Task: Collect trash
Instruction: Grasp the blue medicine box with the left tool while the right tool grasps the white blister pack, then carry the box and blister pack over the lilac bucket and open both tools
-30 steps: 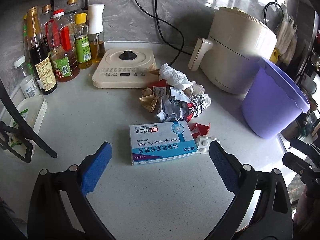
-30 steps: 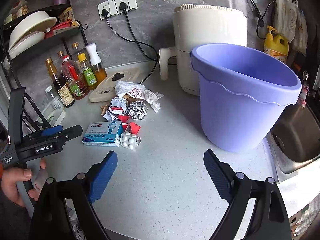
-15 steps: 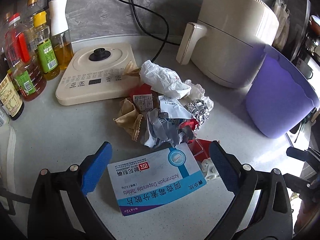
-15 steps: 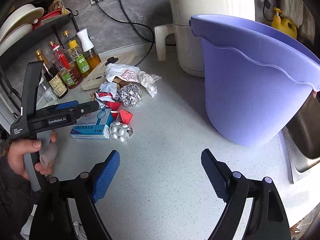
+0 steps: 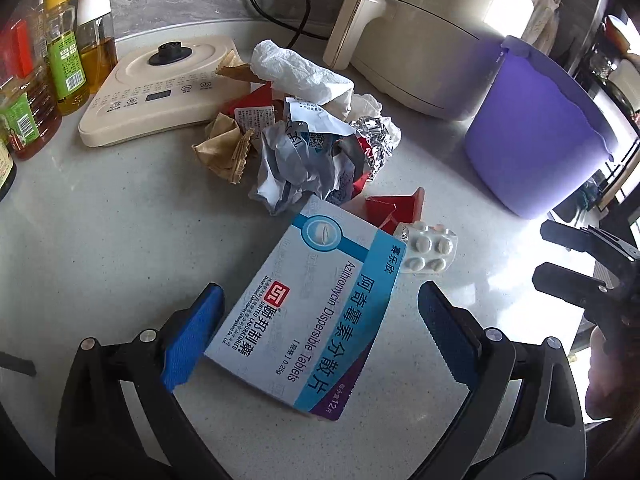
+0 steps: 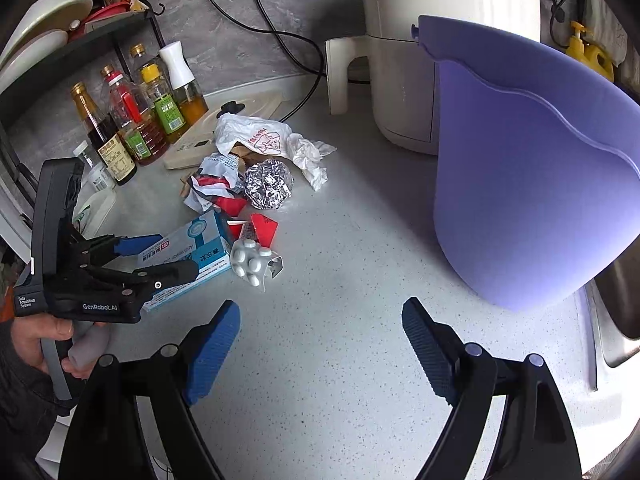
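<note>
A blue-and-white medicine box lies flat on the counter between the fingers of my left gripper, which is open around it; the pads do not press it. A pill blister pack rests at the box's far corner. Beyond sit red scraps, crumpled paper, a foil ball and a white tissue wad. The purple bucket stands to the right. In the right wrist view my right gripper hangs open over bare counter, empty, with the bucket to its right and the box and left gripper to its left.
A cream air fryer stands behind the bucket. A flat cooker base and several sauce bottles line the back left. A sink lies right of the bucket. A dish rack with plates stands at far left.
My left gripper has come down and forward over the medicine box, which now lies between its fingers. The right gripper has sunk a little towards the counter beside the bucket.
</note>
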Demonstrator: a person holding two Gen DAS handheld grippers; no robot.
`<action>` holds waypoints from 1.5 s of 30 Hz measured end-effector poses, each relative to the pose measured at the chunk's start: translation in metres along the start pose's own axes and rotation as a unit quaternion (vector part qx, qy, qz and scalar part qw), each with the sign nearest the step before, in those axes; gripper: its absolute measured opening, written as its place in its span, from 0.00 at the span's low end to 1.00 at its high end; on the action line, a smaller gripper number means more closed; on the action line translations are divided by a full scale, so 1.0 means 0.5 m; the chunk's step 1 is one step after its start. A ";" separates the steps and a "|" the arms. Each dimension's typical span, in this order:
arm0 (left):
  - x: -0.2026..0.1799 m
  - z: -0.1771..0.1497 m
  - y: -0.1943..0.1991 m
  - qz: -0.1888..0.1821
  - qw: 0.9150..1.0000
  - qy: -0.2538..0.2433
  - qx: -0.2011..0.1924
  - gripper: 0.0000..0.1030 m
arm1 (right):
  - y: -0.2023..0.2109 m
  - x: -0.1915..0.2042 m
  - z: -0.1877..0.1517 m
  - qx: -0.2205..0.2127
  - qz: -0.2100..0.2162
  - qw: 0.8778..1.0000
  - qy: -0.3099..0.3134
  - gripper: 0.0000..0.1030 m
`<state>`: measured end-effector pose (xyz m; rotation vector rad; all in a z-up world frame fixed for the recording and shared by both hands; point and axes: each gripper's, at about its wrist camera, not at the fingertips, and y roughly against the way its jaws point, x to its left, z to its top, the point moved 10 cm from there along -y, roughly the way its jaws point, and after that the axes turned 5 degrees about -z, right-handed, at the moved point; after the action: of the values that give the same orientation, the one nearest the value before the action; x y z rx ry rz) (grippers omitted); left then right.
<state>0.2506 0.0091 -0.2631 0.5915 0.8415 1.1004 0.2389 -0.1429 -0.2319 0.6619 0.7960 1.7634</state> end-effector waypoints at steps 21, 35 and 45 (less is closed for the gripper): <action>0.092 -0.086 0.132 0.108 0.988 0.092 -0.061 0.66 | -0.089 0.101 0.021 0.021 0.039 0.993 0.109 0.62; 0.128 -0.117 0.226 0.130 0.976 0.146 -0.101 0.66 | -0.147 0.181 0.028 0.050 0.070 0.981 0.172 0.35; 0.075 -0.059 0.258 0.111 0.975 0.127 -0.143 0.66 | -0.042 0.176 0.044 0.011 0.085 0.982 0.167 0.33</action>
<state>0.1666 0.0905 -0.1907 0.3110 0.8291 1.4958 0.2410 -0.0498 -0.2289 0.4643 1.0103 2.0570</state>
